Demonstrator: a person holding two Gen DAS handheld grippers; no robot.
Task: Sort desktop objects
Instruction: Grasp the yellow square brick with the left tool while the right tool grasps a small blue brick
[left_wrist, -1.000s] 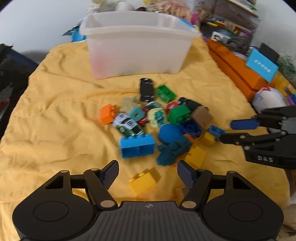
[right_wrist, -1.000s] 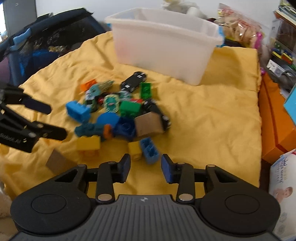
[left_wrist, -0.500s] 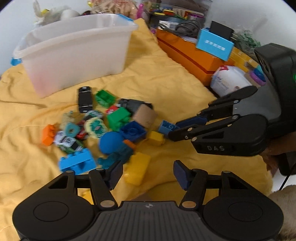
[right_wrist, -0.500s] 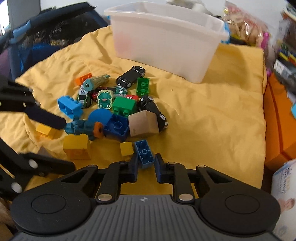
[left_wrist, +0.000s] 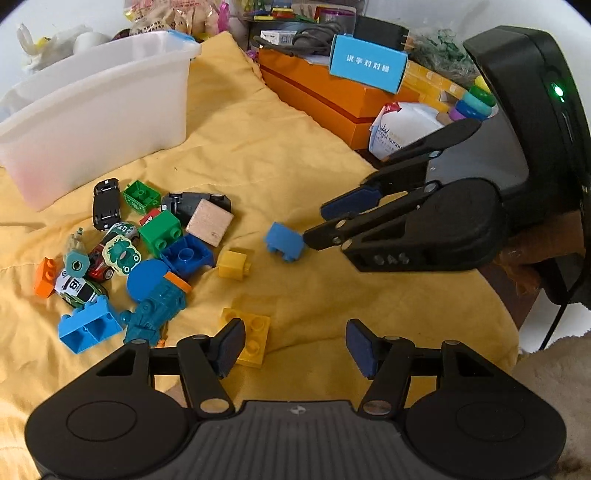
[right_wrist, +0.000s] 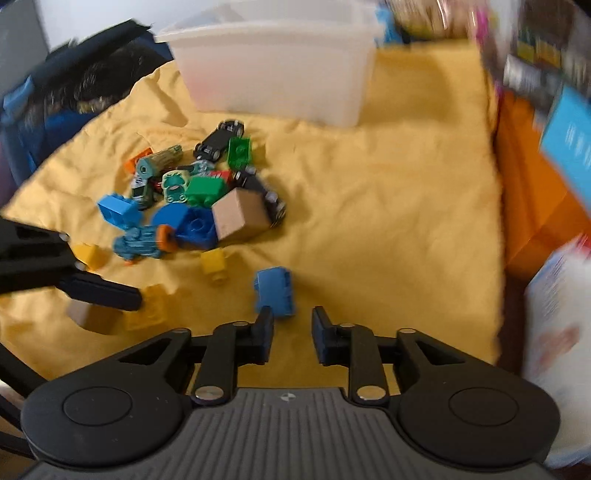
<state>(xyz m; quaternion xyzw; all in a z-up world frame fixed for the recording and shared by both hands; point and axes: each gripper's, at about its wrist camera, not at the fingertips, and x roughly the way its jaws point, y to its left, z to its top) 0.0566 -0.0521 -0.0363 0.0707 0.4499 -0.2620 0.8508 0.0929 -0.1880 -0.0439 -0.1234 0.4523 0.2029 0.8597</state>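
A pile of toy bricks and small cars (left_wrist: 155, 240) lies on the yellow cloth (left_wrist: 258, 155), in front of a white plastic bin (left_wrist: 92, 107). A small blue brick (right_wrist: 274, 291) lies apart from the pile, just ahead of my right gripper (right_wrist: 292, 326). Its jaws are opening, and the brick rests on the cloth at their tips, not pressed. In the left wrist view the same brick (left_wrist: 284, 242) touches the tip of the right gripper (left_wrist: 322, 224). My left gripper (left_wrist: 295, 345) is open over the cloth, with a flat yellow brick (left_wrist: 251, 339) beside its left finger.
Orange boxes (left_wrist: 332, 99), a blue card (left_wrist: 365, 64) and a white packet (left_wrist: 402, 129) line the right edge of the cloth. A small yellow cube (left_wrist: 232, 264) lies between the pile and the blue brick. A dark bag (right_wrist: 74, 96) sits at the left.
My right gripper shut on the small blue brick, pulled it out of the pile toward itself, then let go. My left gripper swung right and came up to the flat yellow brick.
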